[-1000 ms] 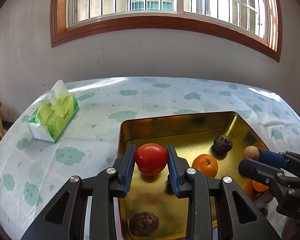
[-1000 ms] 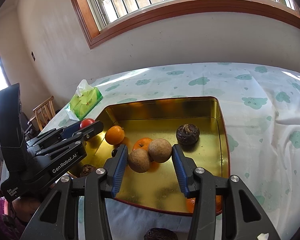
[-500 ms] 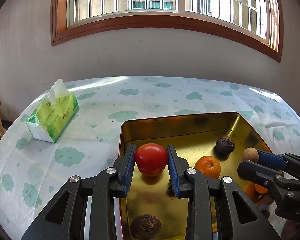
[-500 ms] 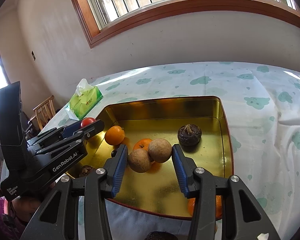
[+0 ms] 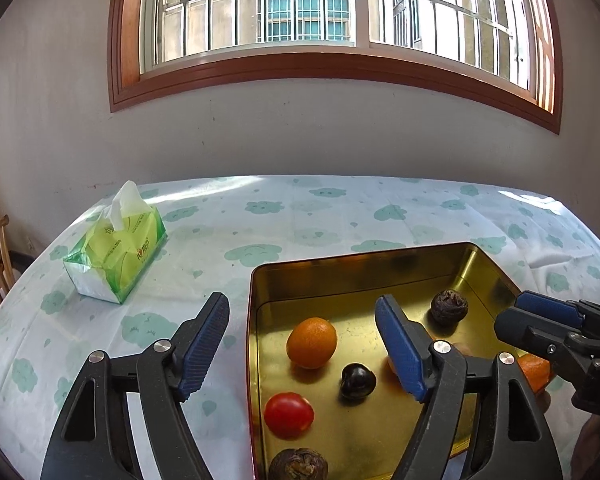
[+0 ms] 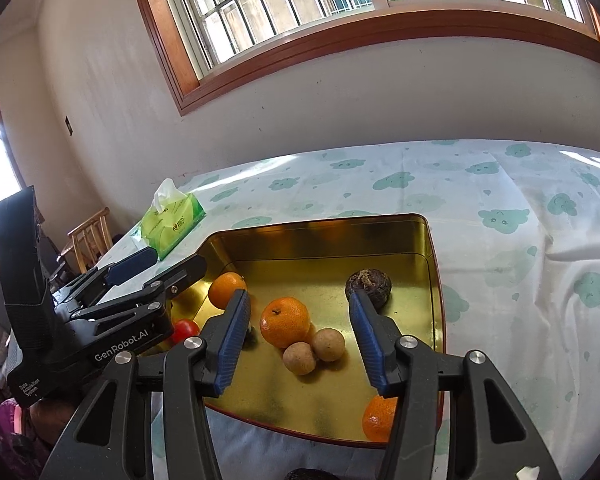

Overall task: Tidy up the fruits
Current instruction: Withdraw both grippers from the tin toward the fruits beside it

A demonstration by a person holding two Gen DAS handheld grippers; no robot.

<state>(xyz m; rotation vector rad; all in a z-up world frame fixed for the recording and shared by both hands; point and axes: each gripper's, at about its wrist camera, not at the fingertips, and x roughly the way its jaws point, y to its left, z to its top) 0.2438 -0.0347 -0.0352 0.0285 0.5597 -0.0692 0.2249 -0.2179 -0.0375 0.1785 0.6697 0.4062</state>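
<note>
Left gripper (image 5: 304,344) jaws opening, wide apart, nothing pinched; they straddle the near-left wall of the gold tray (image 5: 256,320), and the red tomato (image 5: 289,415) sits loose on the tray floor below them, touching neither pad. An orange (image 5: 311,343) and a small dark fruit (image 5: 358,381) lie just beyond the tomato, and a brown wrinkled fruit (image 5: 299,465) at the near edge. Right gripper (image 6: 300,340) jaws also opening, holding nothing; the two tan round fruits (image 6: 314,351) lie together on the tray floor between the pads, clear of both, touching a second orange (image 6: 285,322). A dark rough fruit (image 6: 369,285) sits farther back by the right pad. Another orange (image 6: 378,418) sits low by the tray's near wall. Green tissue pack (image 5: 118,244) on the cloud-print tablecloth (image 5: 340,216), well left of the tray.
</note>
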